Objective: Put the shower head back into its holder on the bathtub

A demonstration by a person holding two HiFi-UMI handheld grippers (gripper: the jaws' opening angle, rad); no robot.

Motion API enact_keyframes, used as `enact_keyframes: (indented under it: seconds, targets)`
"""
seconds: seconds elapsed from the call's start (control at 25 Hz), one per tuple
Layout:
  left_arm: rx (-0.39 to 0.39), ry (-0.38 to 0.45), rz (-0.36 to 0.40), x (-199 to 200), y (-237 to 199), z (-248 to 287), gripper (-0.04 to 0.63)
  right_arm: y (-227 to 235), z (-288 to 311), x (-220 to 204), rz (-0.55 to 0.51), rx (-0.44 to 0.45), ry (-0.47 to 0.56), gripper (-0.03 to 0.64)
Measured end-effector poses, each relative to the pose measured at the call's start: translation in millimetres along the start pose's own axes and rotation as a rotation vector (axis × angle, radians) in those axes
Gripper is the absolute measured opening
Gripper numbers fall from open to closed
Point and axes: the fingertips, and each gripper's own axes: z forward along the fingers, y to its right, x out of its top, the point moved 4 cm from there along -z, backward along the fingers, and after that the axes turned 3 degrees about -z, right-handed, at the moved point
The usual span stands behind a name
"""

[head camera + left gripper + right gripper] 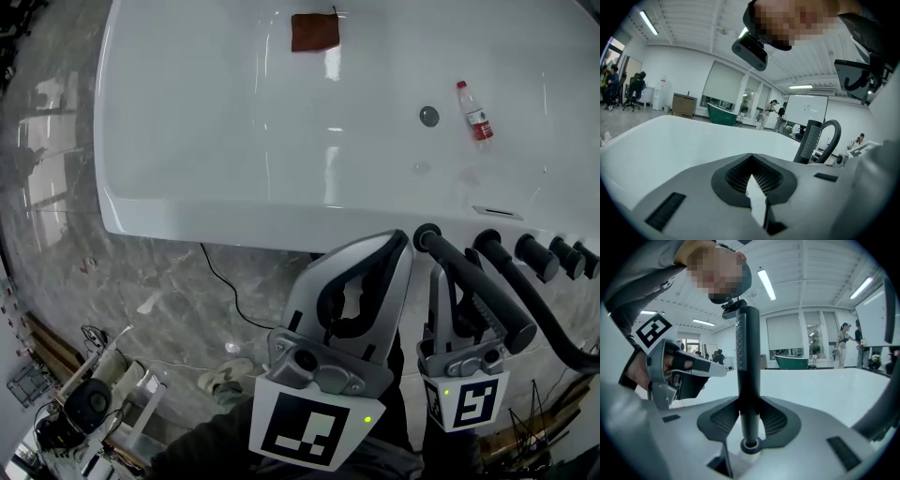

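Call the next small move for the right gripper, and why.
Probably open the right gripper and back off. Its jaws clamp the shower head, whose base already seems seated in the holder ring on the bathtub rim.

Bathtub (187, 220) holds cloth (314, 32), bottle (475, 112) (lying flat)

Shower hose (536, 311) cut off at rt edge.

The bathtub basin (234, 112) lies mostly open; a brown cloth (314, 32) at top centre and a bottle (476, 114) at upper right sit in it. At right, black knobs (536, 258) crowd the rim.
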Motion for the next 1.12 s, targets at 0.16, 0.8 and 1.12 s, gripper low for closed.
enact_keyframes:
  seconds: [0.16,0.8,1.12]
  targets:
    - [0.000,-0.001,-0.002,0.0,-3.4,-0.3,0.003,0.3,2.2,-2.9,-0.006,-0.004,-0.009,0.141]
    - [0.017,0.009,-0.008,2.9,-11.9,-5.5,0.003,-11.2,16.7,1.0,-0.090,0.033,-0.022,0.141]
    - [0.025,0.009,-0.007,3.4,-16.1,-7.4,0.003,-5.1,12.9,-0.8,-0.083,0.019,-0.030,0.141]
